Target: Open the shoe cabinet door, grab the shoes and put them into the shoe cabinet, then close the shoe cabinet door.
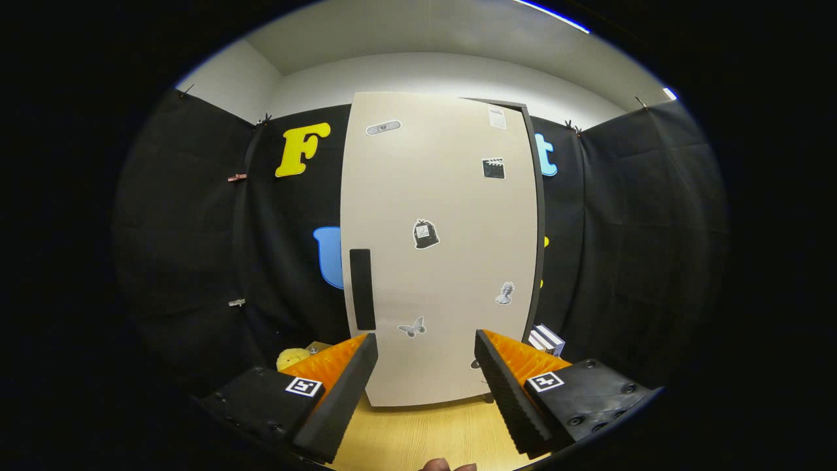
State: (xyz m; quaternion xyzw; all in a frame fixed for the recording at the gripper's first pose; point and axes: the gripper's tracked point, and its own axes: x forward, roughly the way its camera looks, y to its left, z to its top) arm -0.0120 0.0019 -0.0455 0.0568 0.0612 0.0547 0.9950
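The shoe cabinet (441,248) is being viewed at the centre of the frame, upright on the wooden table (418,435), its door (451,216) barely ajar. Its dark vertical handle (362,289) is being presented at lower left, just beyond the left finger. The gripper (425,392) is being held wide apart, nothing grasped.

The tongs (425,366) have two wedge-shaped fingers (340,399) with ribbed, saw-toothed inner faces. Each finger sits on a boxy mount (261,399) fixed with small round screws and bearing a square black-and-white marker (304,386). A fingertip (437,465) shows between the mounts.
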